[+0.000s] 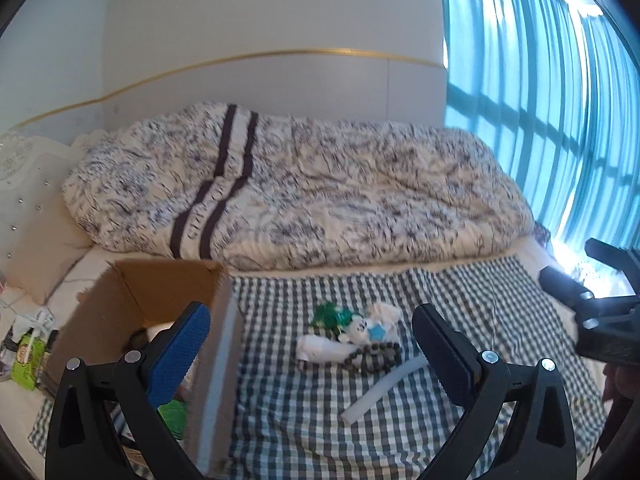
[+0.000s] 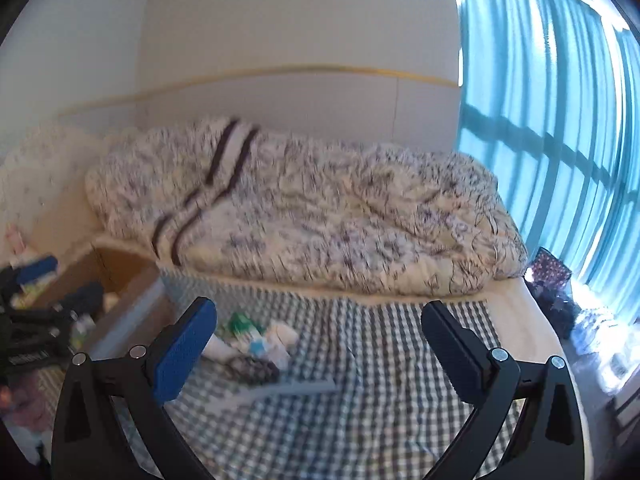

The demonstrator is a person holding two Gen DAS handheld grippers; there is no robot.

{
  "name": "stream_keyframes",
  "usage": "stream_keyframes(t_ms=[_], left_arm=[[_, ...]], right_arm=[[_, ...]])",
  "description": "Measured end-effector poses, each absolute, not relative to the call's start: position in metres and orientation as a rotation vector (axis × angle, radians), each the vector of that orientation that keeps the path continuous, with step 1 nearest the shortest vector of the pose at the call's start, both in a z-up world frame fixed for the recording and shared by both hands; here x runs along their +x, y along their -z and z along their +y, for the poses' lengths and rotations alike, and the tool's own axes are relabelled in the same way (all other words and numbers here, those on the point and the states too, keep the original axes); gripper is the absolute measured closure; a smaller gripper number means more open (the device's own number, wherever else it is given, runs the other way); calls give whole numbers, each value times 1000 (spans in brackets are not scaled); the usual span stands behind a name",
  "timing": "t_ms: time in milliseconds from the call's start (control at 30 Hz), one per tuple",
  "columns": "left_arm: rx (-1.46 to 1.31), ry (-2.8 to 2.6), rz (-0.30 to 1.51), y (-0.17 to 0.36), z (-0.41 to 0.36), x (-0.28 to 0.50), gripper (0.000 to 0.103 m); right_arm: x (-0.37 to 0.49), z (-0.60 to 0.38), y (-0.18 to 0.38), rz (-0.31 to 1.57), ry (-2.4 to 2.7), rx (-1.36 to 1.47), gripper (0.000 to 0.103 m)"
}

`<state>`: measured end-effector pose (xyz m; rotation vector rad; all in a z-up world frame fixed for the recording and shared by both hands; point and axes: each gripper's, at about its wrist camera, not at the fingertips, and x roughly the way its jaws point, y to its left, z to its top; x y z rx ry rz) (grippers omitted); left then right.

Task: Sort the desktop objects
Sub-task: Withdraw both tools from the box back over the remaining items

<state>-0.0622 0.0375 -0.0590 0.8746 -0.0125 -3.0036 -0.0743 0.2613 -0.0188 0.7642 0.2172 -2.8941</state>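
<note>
Left wrist view: left claw [image 1: 310,344] is spread wide w/ nothing between its pads, hanging above the checked cloth [image 1: 460,292] that's laid over the bed. Its blue pad sits over the open cardboard box [image 1: 160,288], black pad over the cloth, so it straddles the box's grey wall. Probably b/c the box is the drop spot & the claw is parked at its edge.

Items left to sort lie in a small heap mid-cloth, just beside the box: green plastic piece [image 1: 330,314], small white bear toy [image 1: 360,328] w/ a blue star, white tube [image 1: 324,348] lying flat, dark beaded thing [image 1: 376,354] touching the tube, pale flat strip [image 1: 382,386] angled toward the camera. Box already holds some stuff, incl. something green near its front, rest too hidden to name.

Right wrist view (blurry): right claw [image 2: 320,354] also spread & empty, above the cloth to the right of the same heap; strip [image 2: 296,390] lies nearest it. Each claw shows at the edge of the other's view, well apart.

Judgement: sorting is part done; heap is next. Items touch & overlap, so a pinch on one may drag a neighbour. Strip lies flat on soft cloth, likely hard to get under.

Rumpled duvet [image 1: 300,184] fills the bed behind; teal curtains [image 1: 540,100] at right.
</note>
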Motion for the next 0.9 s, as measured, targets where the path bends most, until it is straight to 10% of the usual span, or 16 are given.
stream_keyframes(t_ms=[900], left_arm=[[1359,3009,-39,213,55,-122,0]], right_arm=[[-155,256,165,330,2680,1073,0]])
